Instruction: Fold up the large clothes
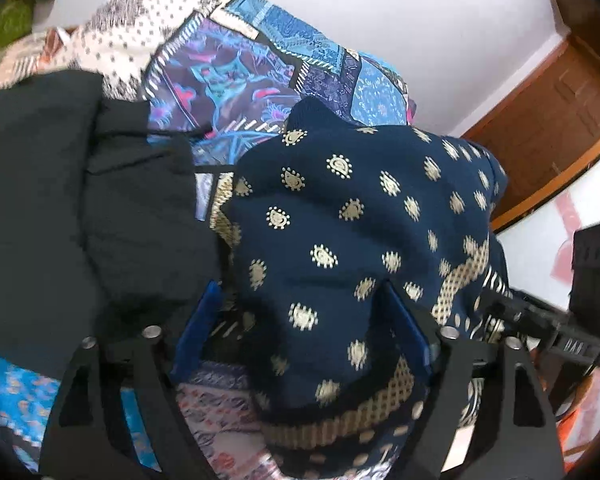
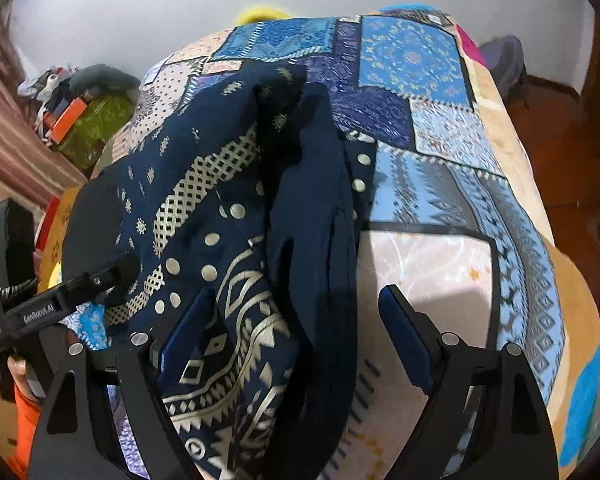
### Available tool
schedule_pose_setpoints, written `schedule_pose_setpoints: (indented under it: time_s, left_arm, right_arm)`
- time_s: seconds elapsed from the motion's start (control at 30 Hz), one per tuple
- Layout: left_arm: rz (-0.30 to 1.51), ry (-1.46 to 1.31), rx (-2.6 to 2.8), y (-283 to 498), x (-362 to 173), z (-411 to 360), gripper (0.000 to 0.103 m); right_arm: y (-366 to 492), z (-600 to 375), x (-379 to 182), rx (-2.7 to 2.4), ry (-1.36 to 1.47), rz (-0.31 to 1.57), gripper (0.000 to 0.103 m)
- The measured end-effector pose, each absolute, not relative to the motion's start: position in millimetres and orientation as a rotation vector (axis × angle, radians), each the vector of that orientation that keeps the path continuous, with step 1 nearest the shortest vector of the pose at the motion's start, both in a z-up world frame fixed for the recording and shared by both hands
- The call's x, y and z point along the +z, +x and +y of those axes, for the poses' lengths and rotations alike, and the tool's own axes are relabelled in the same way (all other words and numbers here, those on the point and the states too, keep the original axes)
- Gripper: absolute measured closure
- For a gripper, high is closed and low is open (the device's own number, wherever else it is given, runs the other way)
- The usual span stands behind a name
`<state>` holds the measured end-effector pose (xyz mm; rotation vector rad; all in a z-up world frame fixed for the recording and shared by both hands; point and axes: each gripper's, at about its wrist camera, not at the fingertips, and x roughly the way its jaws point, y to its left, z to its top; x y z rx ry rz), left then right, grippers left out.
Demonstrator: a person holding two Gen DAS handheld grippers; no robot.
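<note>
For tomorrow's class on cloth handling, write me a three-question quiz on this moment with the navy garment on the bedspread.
1. True or false: the right gripper is clamped shut.
2. What lies left of the navy garment in the left wrist view?
   A. black cloth
   B. a white towel
   C. a red pillow
3. What does the garment lie on?

Key:
1. False; its jaws stand wide, with garment folds between them.
2. A, the black cloth.
3. The patchwork bedspread.

Navy garment [image 1: 340,240] hides bedspread [image 1: 228,64] beneath (lower hem cropped).
</note>
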<state>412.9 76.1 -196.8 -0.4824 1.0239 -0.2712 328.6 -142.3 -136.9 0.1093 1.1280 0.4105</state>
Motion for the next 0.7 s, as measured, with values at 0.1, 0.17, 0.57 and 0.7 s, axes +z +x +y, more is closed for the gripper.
schedule_pose_setpoints:
  time_s: [0.1, 0.17, 0.57, 0.7]
  left_arm:
    - [1.035, -0.533, -0.309, 421.1, -206.9, 72.1, 0.013]
    - [1.048, -0.562, -0.33, 425.9, -213.2, 71.4, 0.007]
    - [1.127, -0.821, -0.444, 432.0, -238.7, 81.4, 0.012]
    - [1.128, -0.807, -0.42, 424.2, -228.0, 82.4, 0.025]
  right_arm:
    - [336.1, -146.5, -145.2, 0.427, 0.161, 1.156, 0.019]
    - [343.4, -153.4, -154.1, 0.446, 0.235, 1.197, 0.019]
    - [358.2, -160.9, -164.7, 0.584, 0.457, 1.264, 0.044]
    - [354.4, -165.4, -159.6, 0.569, 0.514, 1.282, 0.074]
